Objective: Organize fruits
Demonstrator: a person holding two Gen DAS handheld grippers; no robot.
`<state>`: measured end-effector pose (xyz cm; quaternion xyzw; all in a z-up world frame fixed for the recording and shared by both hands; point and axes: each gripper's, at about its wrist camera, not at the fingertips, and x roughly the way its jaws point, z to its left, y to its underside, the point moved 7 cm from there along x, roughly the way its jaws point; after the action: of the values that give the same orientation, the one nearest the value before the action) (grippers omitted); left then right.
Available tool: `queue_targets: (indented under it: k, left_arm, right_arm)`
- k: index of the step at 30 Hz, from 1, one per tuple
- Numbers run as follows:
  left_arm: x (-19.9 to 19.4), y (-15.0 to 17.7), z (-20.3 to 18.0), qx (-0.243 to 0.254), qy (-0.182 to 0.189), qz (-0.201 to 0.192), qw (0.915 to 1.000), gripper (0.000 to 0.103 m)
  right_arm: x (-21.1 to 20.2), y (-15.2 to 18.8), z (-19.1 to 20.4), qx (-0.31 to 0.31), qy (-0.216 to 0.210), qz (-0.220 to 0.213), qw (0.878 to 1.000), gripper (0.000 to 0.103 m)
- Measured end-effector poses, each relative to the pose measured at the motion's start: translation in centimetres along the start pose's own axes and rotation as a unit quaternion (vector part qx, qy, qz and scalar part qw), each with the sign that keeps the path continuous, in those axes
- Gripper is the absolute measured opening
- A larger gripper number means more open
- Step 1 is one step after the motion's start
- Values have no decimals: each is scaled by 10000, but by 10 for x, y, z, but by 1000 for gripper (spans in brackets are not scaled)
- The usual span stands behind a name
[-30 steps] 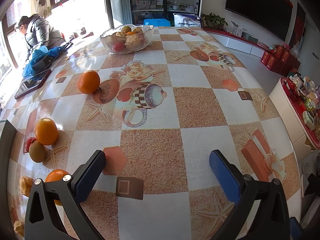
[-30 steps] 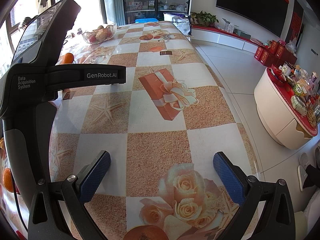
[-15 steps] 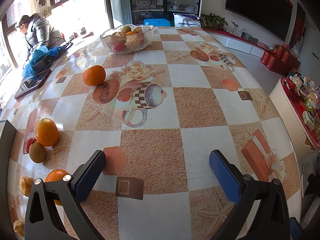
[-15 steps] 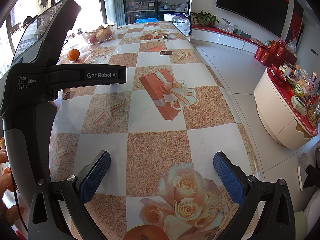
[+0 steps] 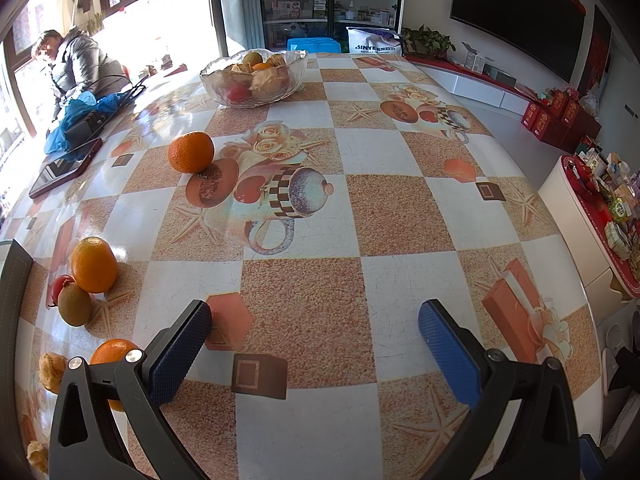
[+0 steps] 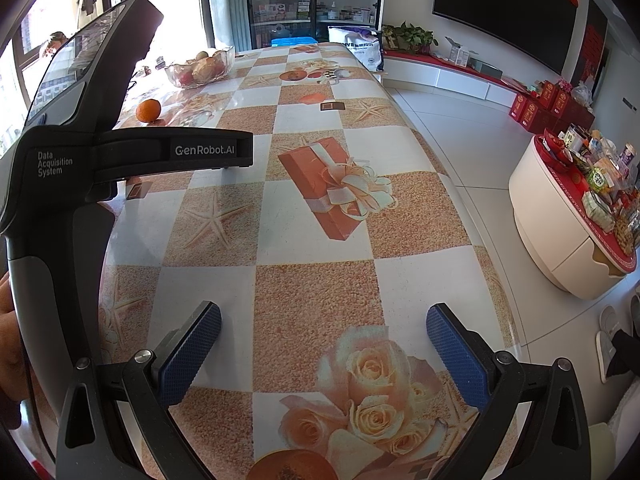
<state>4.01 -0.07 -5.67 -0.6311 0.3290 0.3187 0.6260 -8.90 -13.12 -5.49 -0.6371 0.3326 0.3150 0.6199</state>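
Two grippers are seen, one in each view. The left gripper is spread wide over the table, and nothing is held between its blue pads. The right gripper is spread wide too, and nothing is held in it.

In the left wrist view, loose fruits are counted on the table. One orange is seen alone at the far left, well apart from the others. A second orange is seen at the near left, touching a brown-green kiwi. A small red fruit is tucked behind those two. A third orange is partly hidden behind the left gripper's arm. Two walnuts are seen at the near left edge. One glass bowl is set at the far end of the table, and several fruits are piled in it. A dark phone is laid at the far left edge, and a person in a grey coat is seen beyond it.

In the right wrist view, only the lone orange and the bowl are shown. The near-left fruits are hidden there by the black body of the left gripper.
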Motion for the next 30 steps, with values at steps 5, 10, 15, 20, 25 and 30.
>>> queue_targets:
  k: [5,10,15,20,25,30]
  left_arm:
    - [0,0,0,0,0,0,10000,103]
    - [0,0,0,0,0,0,10000,103]
    - [0,0,0,0,0,0,10000,103]
    - [0,0,0,0,0,0,10000,103]
    - [0,0,0,14,3,6,10000,103]
    - [-34,12,8,314,-93,-252,9991,103]
  right_arm:
    - [0,0,0,0,-1,-1,10000,103]
    - [0,0,0,0,0,-2,10000,103]
    - [0,0,0,0,0,-3,10000,103]
    - [0,0,-1,1,0,-5,10000,103]
    - [0,0,0,0,-1,-5,10000,103]
    - [0,0,0,1,-1,-7,10000,103]
